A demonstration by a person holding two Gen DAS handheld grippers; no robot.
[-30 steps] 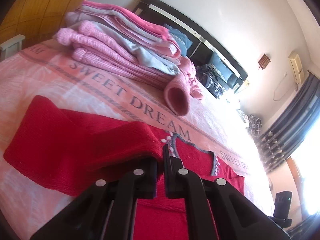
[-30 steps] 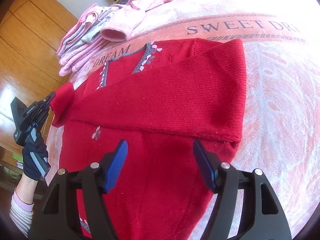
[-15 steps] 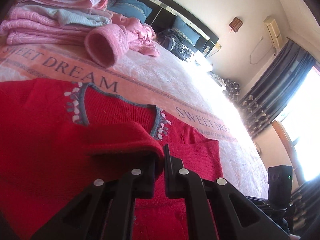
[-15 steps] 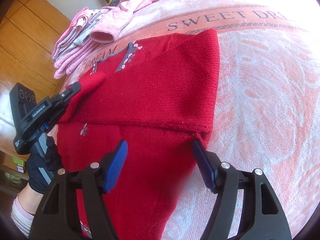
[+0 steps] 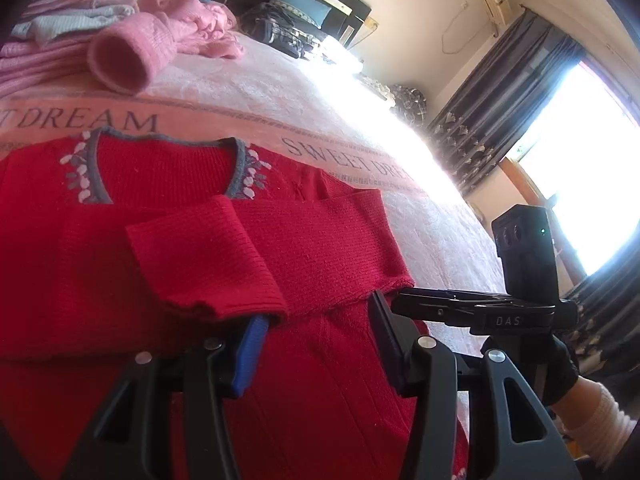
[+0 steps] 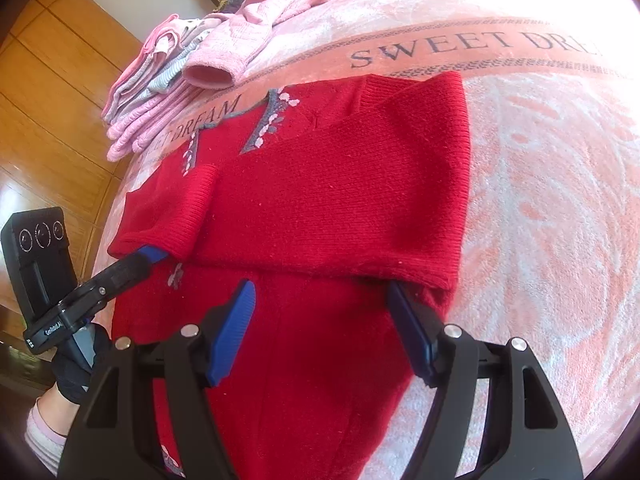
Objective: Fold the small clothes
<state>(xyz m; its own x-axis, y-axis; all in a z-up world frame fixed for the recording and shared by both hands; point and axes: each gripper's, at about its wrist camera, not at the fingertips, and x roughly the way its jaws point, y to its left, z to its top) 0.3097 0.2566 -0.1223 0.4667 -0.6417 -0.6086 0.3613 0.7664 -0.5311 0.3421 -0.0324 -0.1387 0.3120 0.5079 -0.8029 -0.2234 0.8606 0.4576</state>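
A red knitted sweater (image 6: 340, 200) with a grey, flower-trimmed neckline lies flat on the bed. Both sleeves are folded across the chest. The left sleeve's cuff (image 5: 200, 264) rests on the body just beyond my left gripper (image 5: 316, 340), which is open; its blue pad (image 5: 248, 344) sits at the cuff's edge. From the right wrist view, that cuff (image 6: 176, 208) covers the tip of the left pad (image 6: 152, 254). My right gripper (image 6: 324, 332) is open, low over the sweater's lower half, with its right finger by the folded right edge (image 6: 444, 280).
A pile of folded pink and grey clothes (image 6: 160, 92) sits at the head of the bed, a pink sleeve (image 5: 124, 60) hanging off it. The pink bedspread (image 6: 540, 200) carries a "SWEET DREAM" band. Wooden wardrobe (image 6: 48, 80) to the left; curtained window (image 5: 500, 100) to the right.
My left gripper carried the left sleeve cuff across the chest, then opened and let it go. The right gripper stayed open and shifted toward the sweater's right edge.
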